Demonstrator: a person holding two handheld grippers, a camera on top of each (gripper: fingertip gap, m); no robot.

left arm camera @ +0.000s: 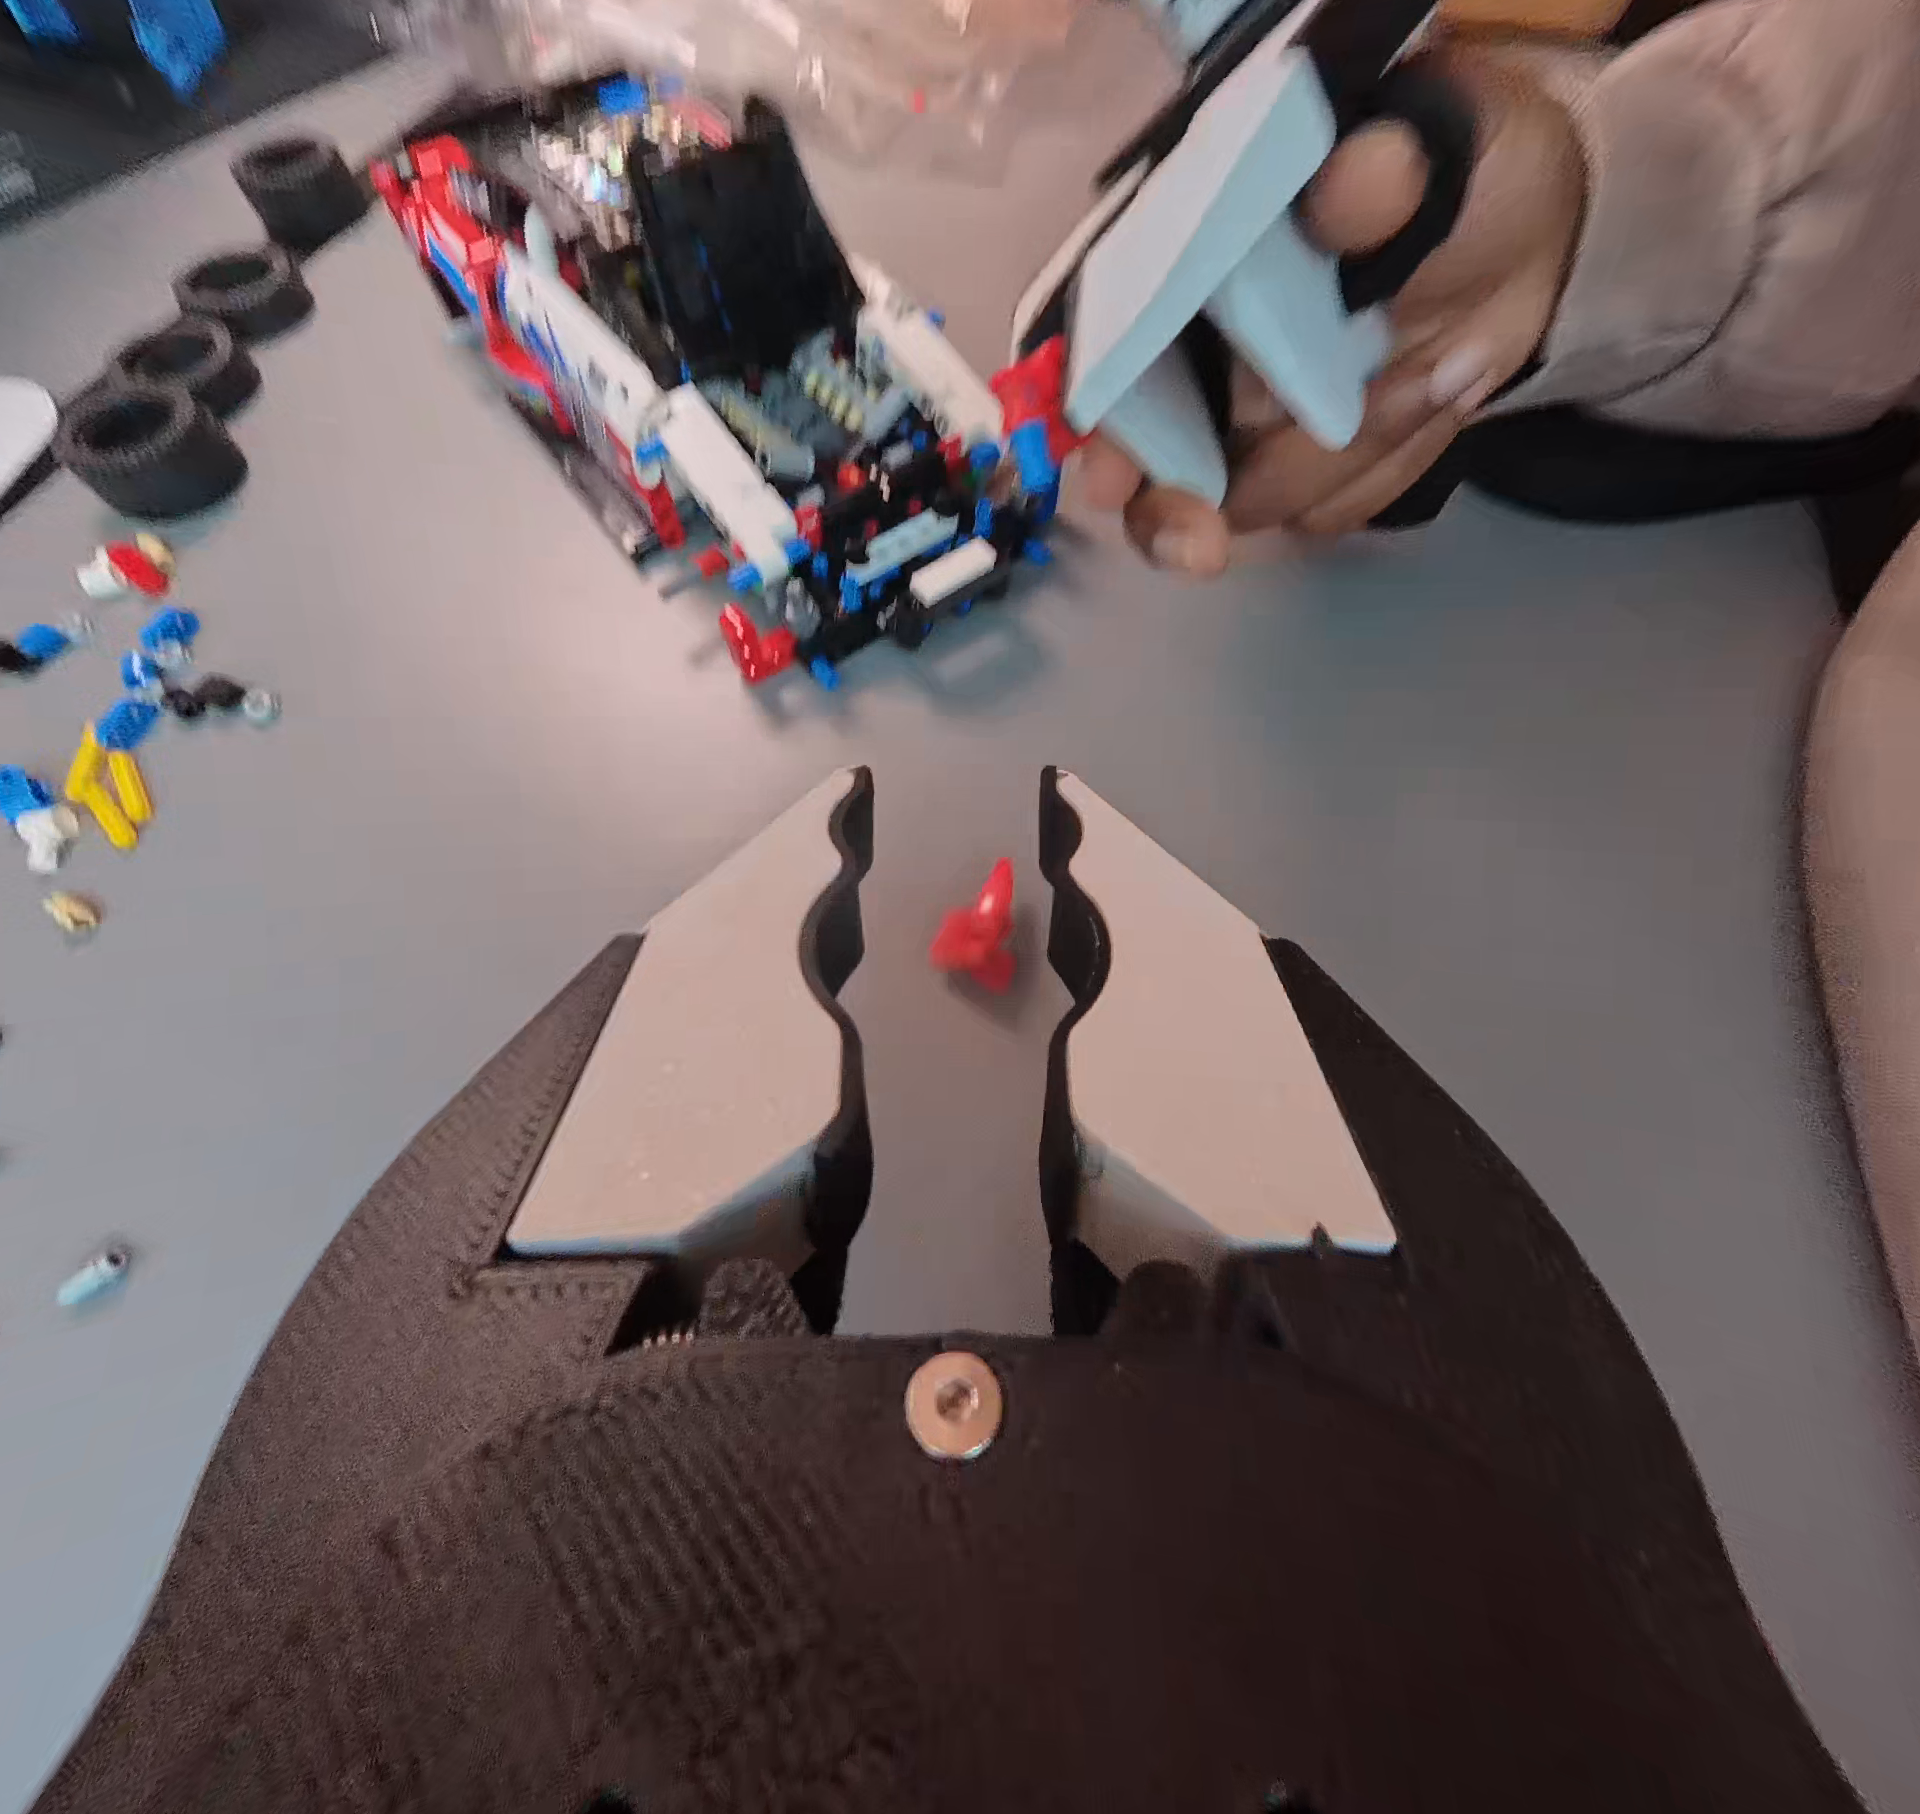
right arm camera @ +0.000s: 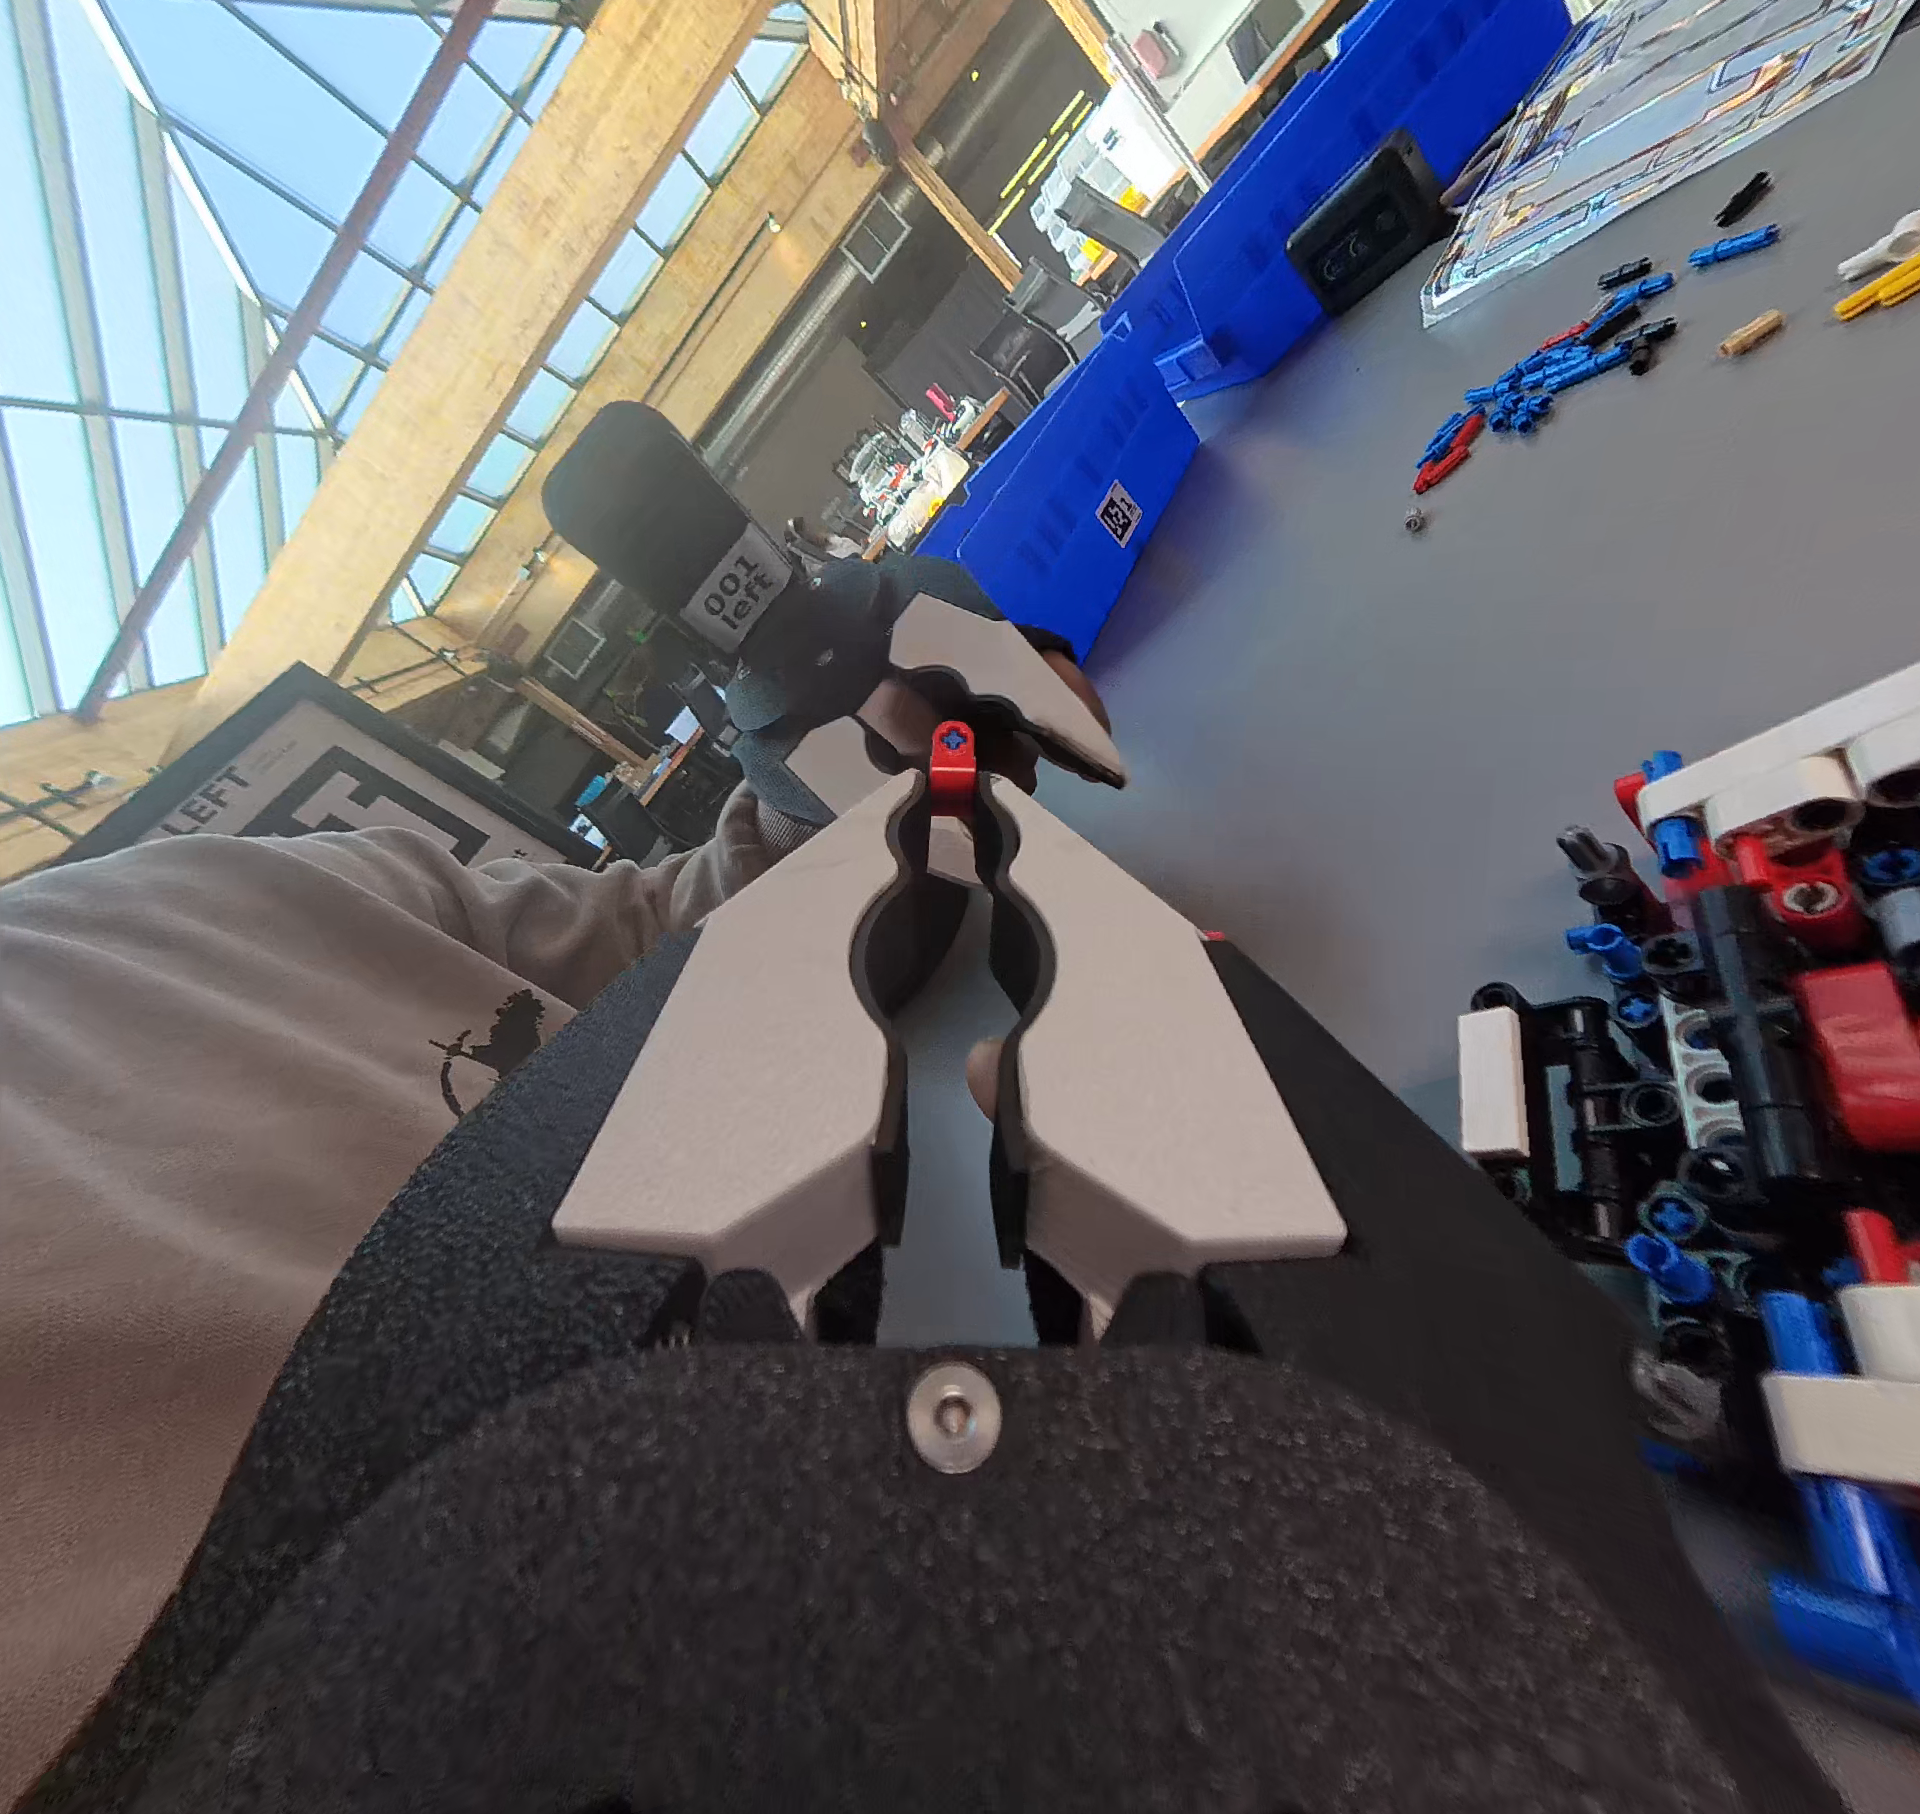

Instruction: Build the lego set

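- Left gripper (left arm camera: 954,788): fingers spread, hovering over a small red piece (left arm camera: 977,928) on the table (left arm camera: 1351,777).
- Right gripper (right arm camera: 948,785): pinching a red connector (right arm camera: 952,754) at its tips.
- Lego model (left arm camera: 727,382) at 12 o'clock of the left gripper.

both wrist cams low over table (left arm camera: 1351,777), shared lego model (left arm camera: 727,393)

Matt grey surface (left arm camera: 1351,829); glossy plastic red piece (left arm camera: 977,928); rough black printed claw (left arm camera: 954,933) body, shiny metal screw (left arm camera: 953,1403)
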